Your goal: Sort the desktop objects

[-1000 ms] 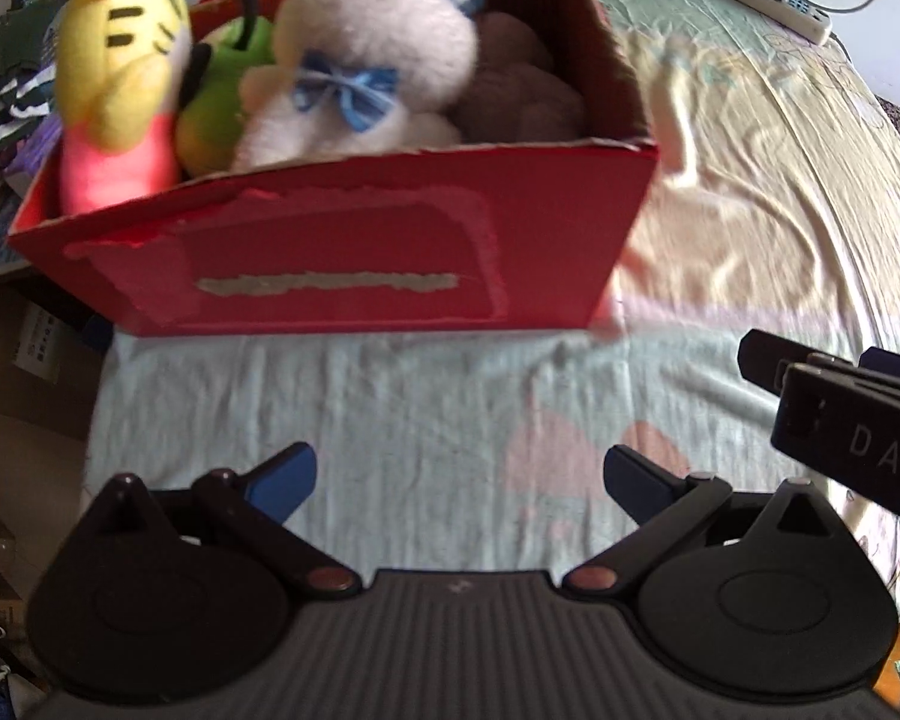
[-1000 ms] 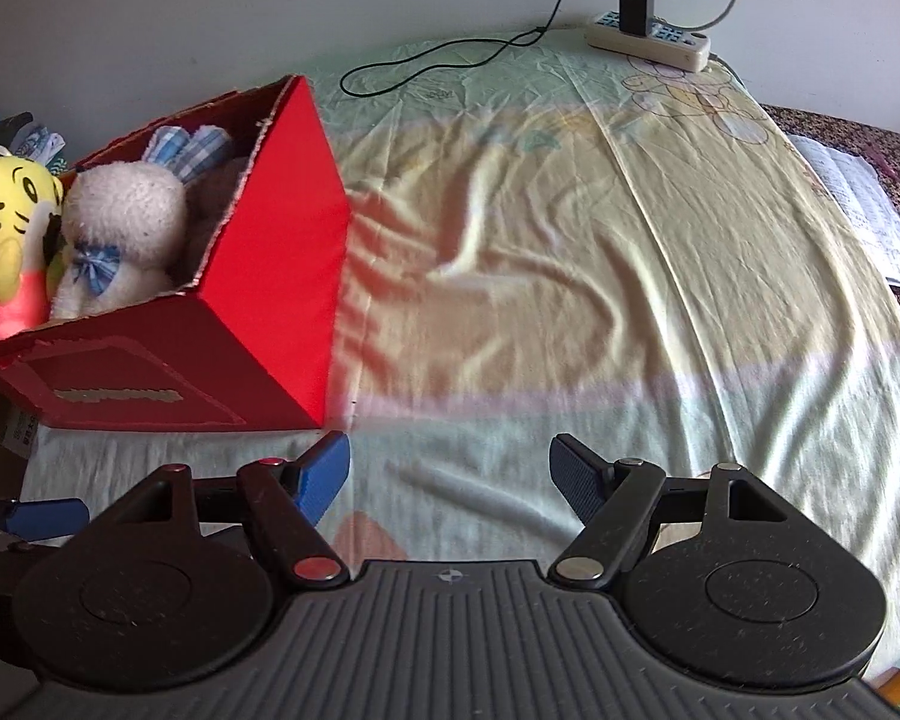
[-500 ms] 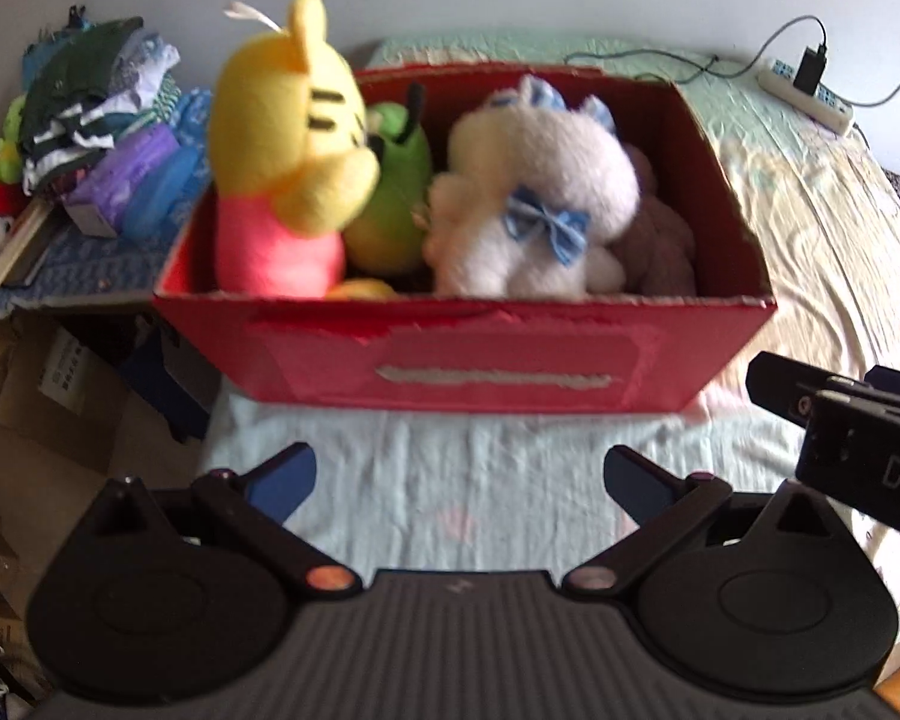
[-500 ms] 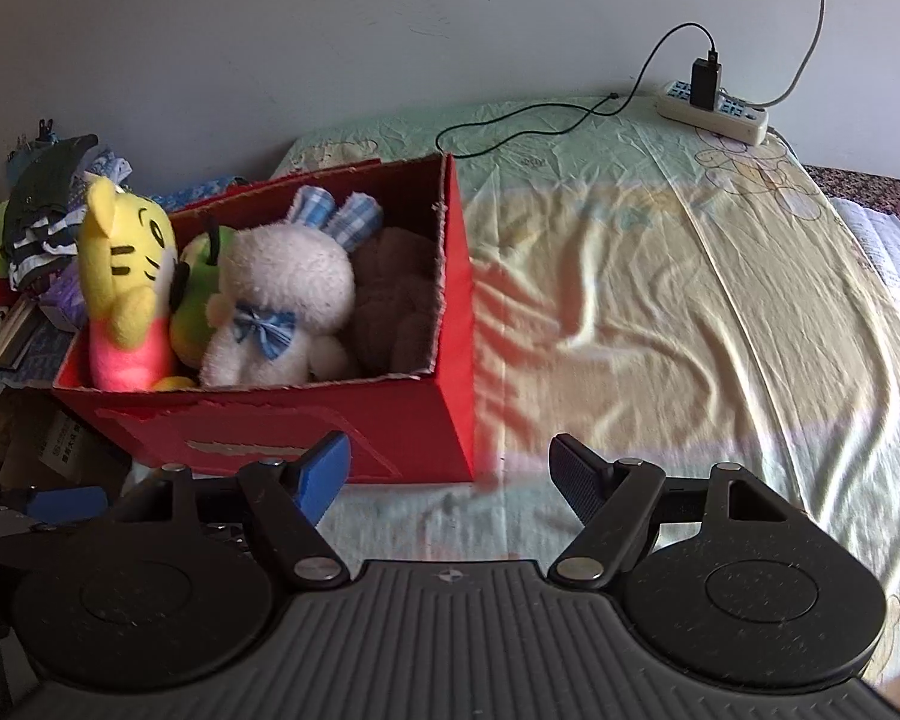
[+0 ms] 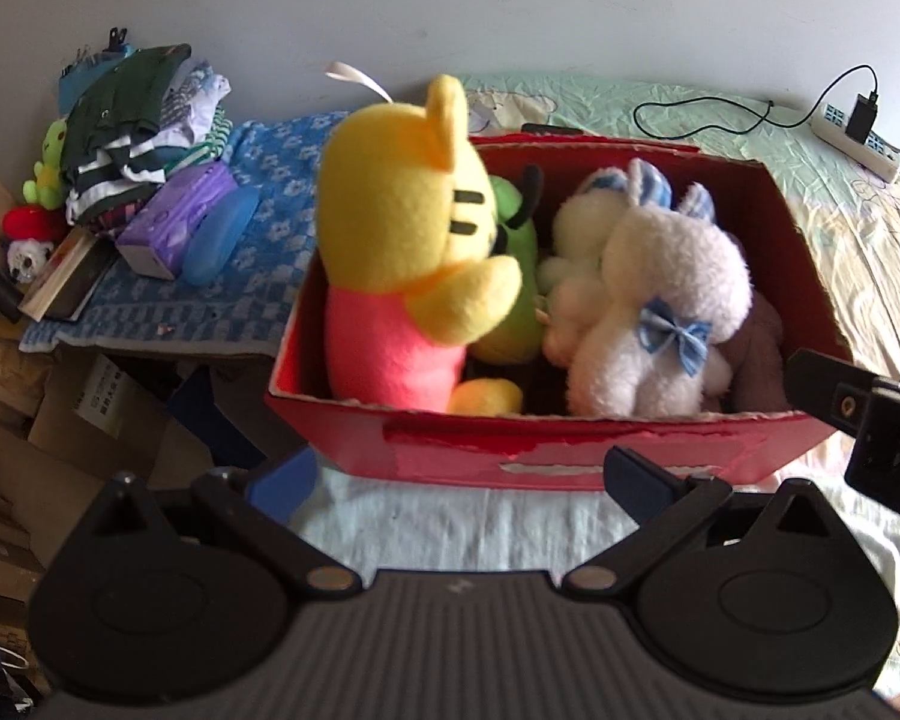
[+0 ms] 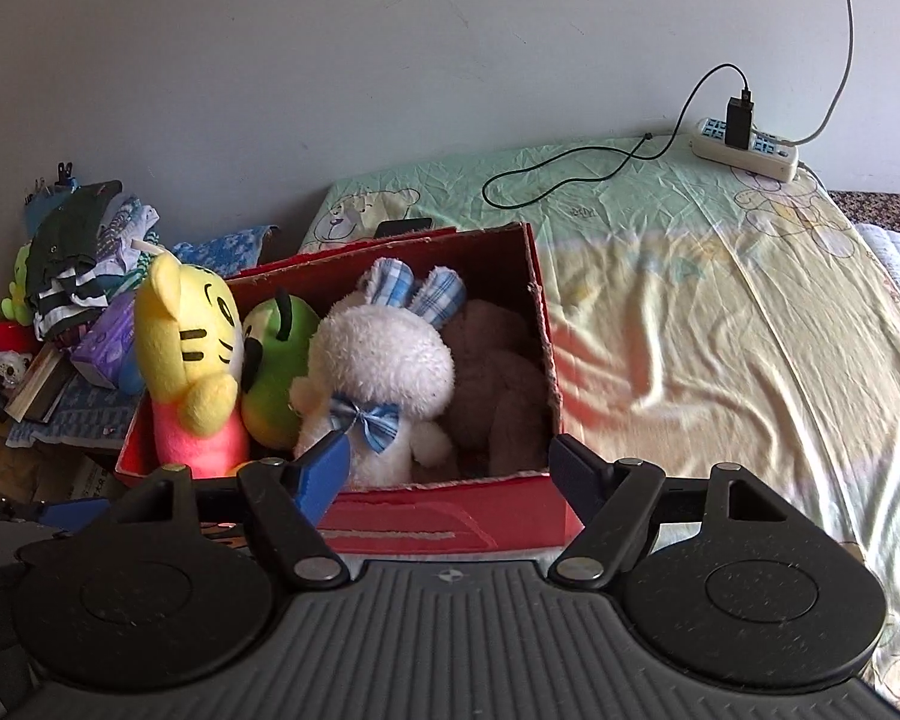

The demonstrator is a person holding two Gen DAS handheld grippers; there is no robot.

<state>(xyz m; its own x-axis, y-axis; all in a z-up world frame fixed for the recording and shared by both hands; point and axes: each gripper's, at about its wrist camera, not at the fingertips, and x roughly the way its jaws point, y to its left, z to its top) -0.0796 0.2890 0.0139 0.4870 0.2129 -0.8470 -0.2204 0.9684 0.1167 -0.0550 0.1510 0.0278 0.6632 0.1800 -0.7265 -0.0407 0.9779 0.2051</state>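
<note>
A red cardboard box (image 5: pixel 546 450) (image 6: pixel 450 516) stands on the bed sheet. It holds a yellow tiger plush (image 5: pixel 408 246) (image 6: pixel 186 348), a green plush (image 5: pixel 513 240) (image 6: pixel 276 372), a white rabbit plush with a blue bow (image 5: pixel 660 300) (image 6: pixel 378 372) and a brown plush (image 5: pixel 756 348) (image 6: pixel 498 378). My left gripper (image 5: pixel 459 480) is open and empty in front of the box. My right gripper (image 6: pixel 450 468) is open and empty at the box's near wall; it also shows in the left wrist view (image 5: pixel 858 420).
A side table with a blue cloth (image 5: pixel 180 276) left of the box carries folded clothes (image 5: pixel 138 132), a purple pack (image 5: pixel 174 222) and small toys. A power strip (image 6: pixel 744 147) with a black cable (image 6: pixel 570 174) lies at the bed's far end. Cardboard boxes (image 5: pixel 60 408) stand below left.
Both grippers have risen and tilted, so the views now look down into the box instead of at its front wall. Both stay open and empty.
</note>
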